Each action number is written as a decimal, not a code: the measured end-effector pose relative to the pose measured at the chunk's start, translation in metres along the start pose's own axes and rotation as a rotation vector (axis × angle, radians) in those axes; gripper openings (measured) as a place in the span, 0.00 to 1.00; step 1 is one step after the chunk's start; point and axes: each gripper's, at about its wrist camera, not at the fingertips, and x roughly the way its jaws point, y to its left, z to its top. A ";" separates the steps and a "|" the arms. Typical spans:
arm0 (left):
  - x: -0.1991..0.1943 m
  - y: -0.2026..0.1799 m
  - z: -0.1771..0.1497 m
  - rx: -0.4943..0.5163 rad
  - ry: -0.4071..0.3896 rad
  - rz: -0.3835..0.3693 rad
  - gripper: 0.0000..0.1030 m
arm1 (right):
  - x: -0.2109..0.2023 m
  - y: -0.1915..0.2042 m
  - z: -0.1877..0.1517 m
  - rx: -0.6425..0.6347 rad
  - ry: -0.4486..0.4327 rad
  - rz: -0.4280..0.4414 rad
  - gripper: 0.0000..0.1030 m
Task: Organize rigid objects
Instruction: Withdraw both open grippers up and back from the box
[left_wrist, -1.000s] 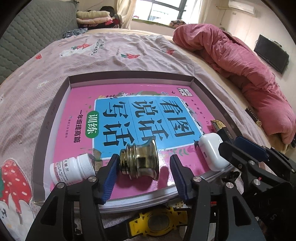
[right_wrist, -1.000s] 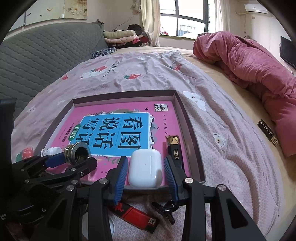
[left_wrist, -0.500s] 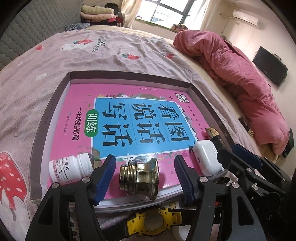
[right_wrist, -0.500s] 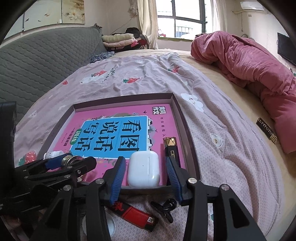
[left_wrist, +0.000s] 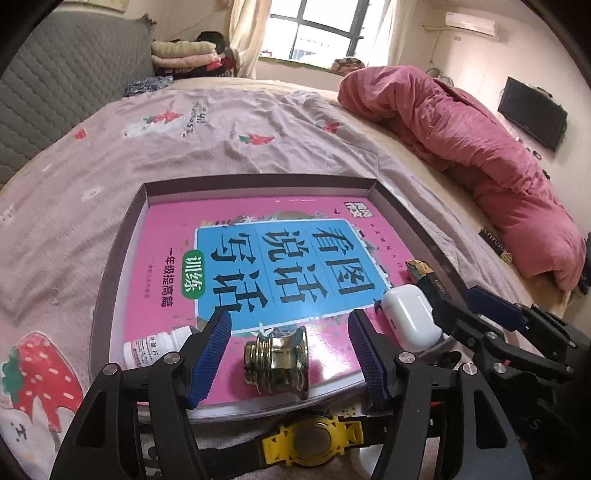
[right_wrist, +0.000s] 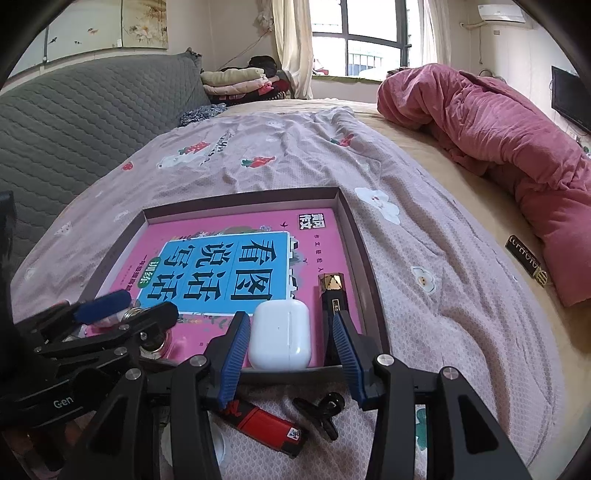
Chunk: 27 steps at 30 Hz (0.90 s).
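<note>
Brass knob (left_wrist: 276, 360) half-hidden behind left gripper (right_wrist: 125, 312); bottle (left_wrist: 155, 345) partly occluded.

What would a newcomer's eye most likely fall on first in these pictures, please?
Probably the bright pink book filling the shallow tray on the bed. Next, the brass fitting lying between the open left gripper fingers, and the white earbud case between the open right gripper fingers.

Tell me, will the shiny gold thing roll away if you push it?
Probably: the gold fitting lies on its round side on the glossy pink book. It looks metal, so likely heavy for its size and slippery between the open left tool.
</note>
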 end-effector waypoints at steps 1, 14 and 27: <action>-0.001 0.000 0.000 -0.001 -0.001 -0.003 0.65 | -0.001 0.000 0.000 0.000 -0.001 0.001 0.45; -0.015 0.004 0.004 -0.020 -0.046 0.012 0.66 | -0.014 -0.001 0.003 -0.009 -0.020 -0.020 0.45; -0.029 0.009 0.009 -0.032 -0.070 -0.016 0.66 | -0.024 -0.002 0.005 -0.013 -0.034 -0.029 0.45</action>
